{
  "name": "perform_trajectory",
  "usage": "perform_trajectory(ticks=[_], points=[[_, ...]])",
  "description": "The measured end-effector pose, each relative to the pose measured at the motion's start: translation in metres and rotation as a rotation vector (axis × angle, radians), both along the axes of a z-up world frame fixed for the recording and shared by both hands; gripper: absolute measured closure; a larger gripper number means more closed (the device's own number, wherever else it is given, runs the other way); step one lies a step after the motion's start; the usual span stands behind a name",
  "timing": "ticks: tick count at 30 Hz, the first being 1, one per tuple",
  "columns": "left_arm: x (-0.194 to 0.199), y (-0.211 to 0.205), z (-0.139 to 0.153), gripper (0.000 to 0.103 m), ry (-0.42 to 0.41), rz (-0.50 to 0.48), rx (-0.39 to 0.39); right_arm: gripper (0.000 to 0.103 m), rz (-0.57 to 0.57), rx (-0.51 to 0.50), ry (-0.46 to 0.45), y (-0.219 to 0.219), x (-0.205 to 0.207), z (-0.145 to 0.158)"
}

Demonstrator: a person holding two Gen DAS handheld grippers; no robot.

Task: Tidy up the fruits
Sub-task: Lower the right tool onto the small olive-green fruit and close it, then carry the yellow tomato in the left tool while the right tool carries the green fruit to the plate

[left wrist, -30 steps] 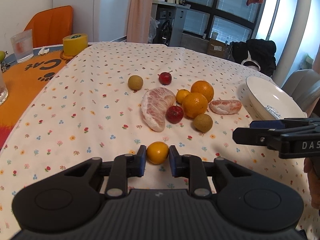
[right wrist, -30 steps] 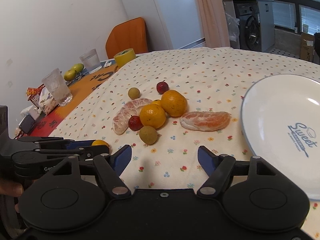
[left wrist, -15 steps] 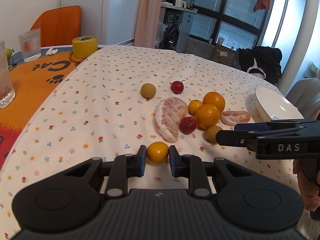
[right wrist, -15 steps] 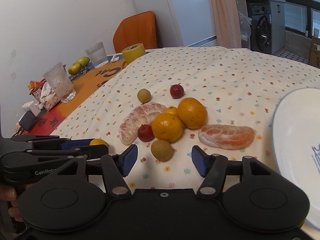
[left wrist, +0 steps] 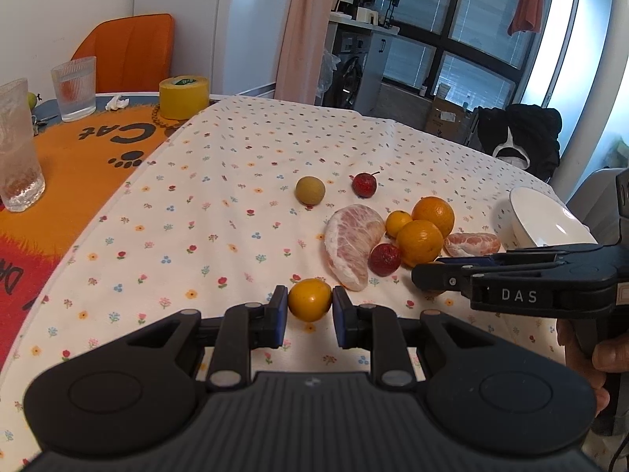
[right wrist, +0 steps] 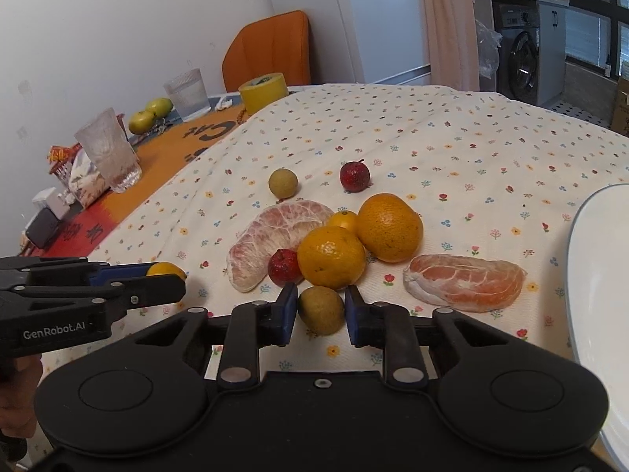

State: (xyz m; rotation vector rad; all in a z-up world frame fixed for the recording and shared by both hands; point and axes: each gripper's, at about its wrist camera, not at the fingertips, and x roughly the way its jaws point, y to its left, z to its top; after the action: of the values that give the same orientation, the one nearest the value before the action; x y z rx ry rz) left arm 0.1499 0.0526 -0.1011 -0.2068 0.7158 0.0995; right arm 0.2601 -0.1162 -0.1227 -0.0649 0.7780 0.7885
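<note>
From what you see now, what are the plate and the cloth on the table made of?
The plate looks like glazed ceramic: white, smooth, glossy, with a thin blue rim; hard plastic cannot be ruled out. The cloth looks like matte woven cotton with a small printed flower pattern; it lies in soft wrinkles.

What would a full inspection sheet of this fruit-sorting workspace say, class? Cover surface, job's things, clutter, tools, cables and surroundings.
Surface: floral tablecloth beside an orange cat-print mat.
Job's things: two oranges, two pomelo pieces, two red fruits, small brownish-green fruits, small yellow citrus; white plate at right.
Clutter: two glasses, yellow tape roll, green apples, snack packets.
Tools: left tool shut on a small yellow citrus fruit; right tool closed around a brownish-green fruit.
Cables: nothing seen.
Surroundings: orange chair, curtain, washing machine, windows.
</note>
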Motion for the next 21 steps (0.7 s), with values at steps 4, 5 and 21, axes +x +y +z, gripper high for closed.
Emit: perform_trajectory(ticks=[4,5,21], points=[[-0.002,-0.005,0.004,0.081,-0.014,-0.005,-0.01,0.079,-0.004,0.01,-0.015,-0.008,-0.007,0.006],[-0.002,-0.007,0.006,0.081,-0.018,-0.01,-0.008,0.079,-0.007,0.013,-0.018,-0.01,-0.008,0.008],[0.003,-0.046,0.023,0.081,-0.07,-0.083,0.016,0.079,-0.098,0.052,-0.076,-0.06,-0.023,0.029]])
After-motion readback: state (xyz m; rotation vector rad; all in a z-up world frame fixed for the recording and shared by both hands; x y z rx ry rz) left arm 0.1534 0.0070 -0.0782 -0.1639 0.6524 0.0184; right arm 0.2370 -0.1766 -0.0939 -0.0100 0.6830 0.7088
